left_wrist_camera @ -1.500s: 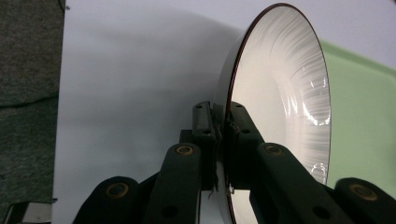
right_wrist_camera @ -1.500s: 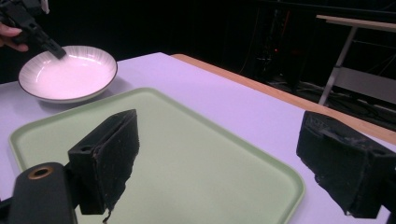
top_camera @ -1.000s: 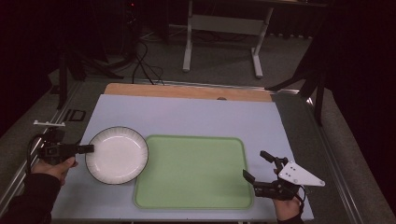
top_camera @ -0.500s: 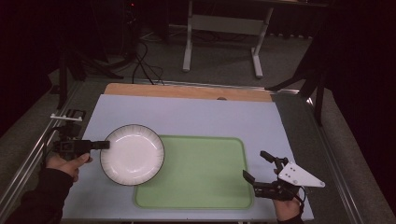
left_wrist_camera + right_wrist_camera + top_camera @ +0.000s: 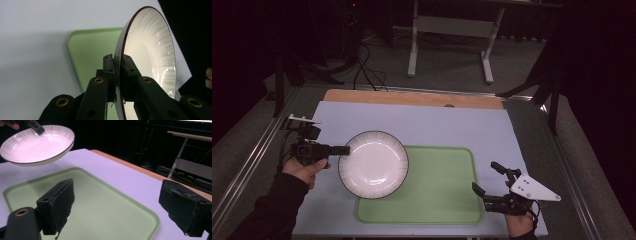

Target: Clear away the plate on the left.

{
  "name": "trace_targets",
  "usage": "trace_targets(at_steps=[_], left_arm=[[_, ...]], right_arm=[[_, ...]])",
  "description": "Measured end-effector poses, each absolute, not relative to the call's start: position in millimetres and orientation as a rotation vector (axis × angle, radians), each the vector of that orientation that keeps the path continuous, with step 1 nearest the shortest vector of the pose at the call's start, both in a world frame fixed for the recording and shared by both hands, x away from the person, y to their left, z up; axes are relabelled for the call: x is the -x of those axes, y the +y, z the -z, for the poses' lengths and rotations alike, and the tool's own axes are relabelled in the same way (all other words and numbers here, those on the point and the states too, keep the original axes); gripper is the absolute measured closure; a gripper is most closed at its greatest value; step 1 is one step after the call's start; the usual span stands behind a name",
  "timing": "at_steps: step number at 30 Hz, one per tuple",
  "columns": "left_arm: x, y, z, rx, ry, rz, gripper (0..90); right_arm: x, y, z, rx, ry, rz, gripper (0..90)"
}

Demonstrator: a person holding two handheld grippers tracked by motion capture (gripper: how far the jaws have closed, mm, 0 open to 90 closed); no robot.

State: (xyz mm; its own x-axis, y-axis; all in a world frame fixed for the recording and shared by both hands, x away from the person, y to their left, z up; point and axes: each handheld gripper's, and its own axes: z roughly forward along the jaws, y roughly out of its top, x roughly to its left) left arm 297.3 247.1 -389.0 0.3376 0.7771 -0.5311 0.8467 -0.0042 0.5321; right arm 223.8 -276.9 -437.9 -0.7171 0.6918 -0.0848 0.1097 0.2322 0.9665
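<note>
Plate (image 5: 373,164) unmarked, in left tool (image 5: 343,149), above plain green tray (image 5: 447,190).

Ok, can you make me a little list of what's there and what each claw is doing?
Held thing: round white bowl with a dark rim, lifted off the table above the tray's left end
Left claw: shut on the bowl's rim
Right claw: open, holding nothing, by the tray's right end
Tray: flat light-green plastic tray, nothing lying on it
Surface: pale blue-grey mat over a wooden table edge
</note>
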Motion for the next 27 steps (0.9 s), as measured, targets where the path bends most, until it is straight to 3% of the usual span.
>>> trace_targets(at_steps=[27], left_arm=[[-319.3, 174.6, 365.6, -1.836, 1.274, 0.213, 84.7]], right_arm=[[-222.0, -278.6, 436.7, -0.728, 1.987, -1.519, 12.8]])
